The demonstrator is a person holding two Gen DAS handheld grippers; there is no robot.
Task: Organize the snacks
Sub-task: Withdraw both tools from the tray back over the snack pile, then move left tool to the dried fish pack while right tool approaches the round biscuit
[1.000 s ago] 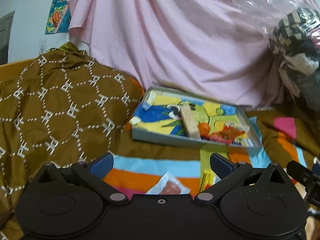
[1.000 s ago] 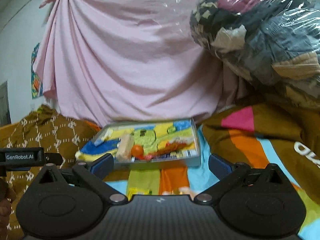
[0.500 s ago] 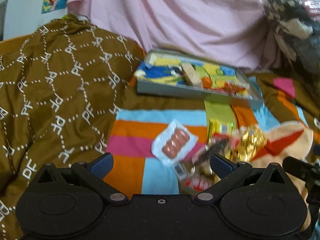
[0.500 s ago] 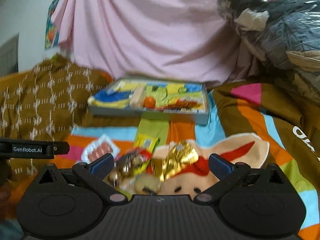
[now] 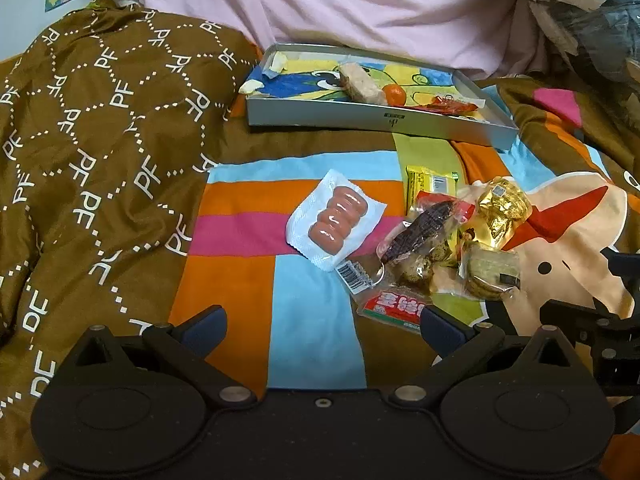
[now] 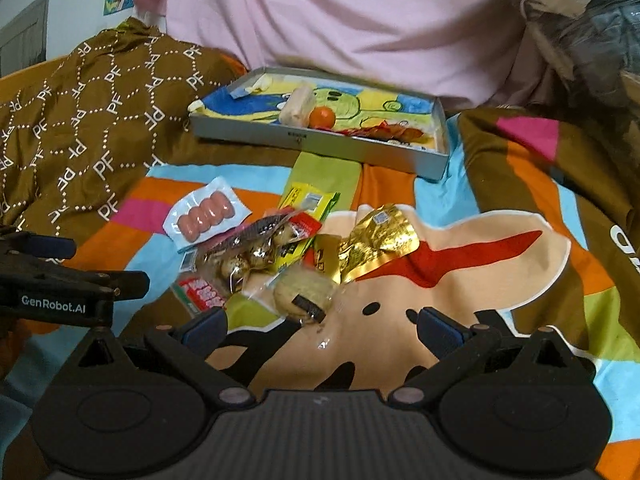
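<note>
A pile of snacks lies on the colourful blanket: a sausage pack (image 5: pixel 336 222) (image 6: pixel 206 216), a yellow packet (image 5: pixel 431 180) (image 6: pixel 310 200), a gold foil pack (image 5: pixel 502 208) (image 6: pixel 380 240), a clear bag of dark eggs (image 5: pixel 424 236) (image 6: pixel 248 260), a round pastry (image 5: pixel 490 272) (image 6: pixel 304 292) and a red packet (image 5: pixel 398 308) (image 6: pixel 202 292). Behind them a grey tray (image 5: pixel 360 120) (image 6: pixel 320 146) holds a beige bar (image 5: pixel 362 86), an orange ball (image 6: pixel 322 117) and a red wrapper (image 5: pixel 450 106). My left gripper (image 5: pixel 322 326) and right gripper (image 6: pixel 322 326) are both open and empty, just short of the pile.
A brown patterned quilt (image 5: pixel 88 128) bulges at the left. Pink cloth (image 5: pixel 360 4) hangs behind the tray, and a plastic-wrapped bundle of clothes (image 6: pixel 580 20) sits at the right. The left gripper's body (image 6: pixel 60 292) shows at the right view's left edge.
Both grippers have tilted downward and moved nearer the blanket, so the snack pile now fills the middle of each view. Both stay open.
</note>
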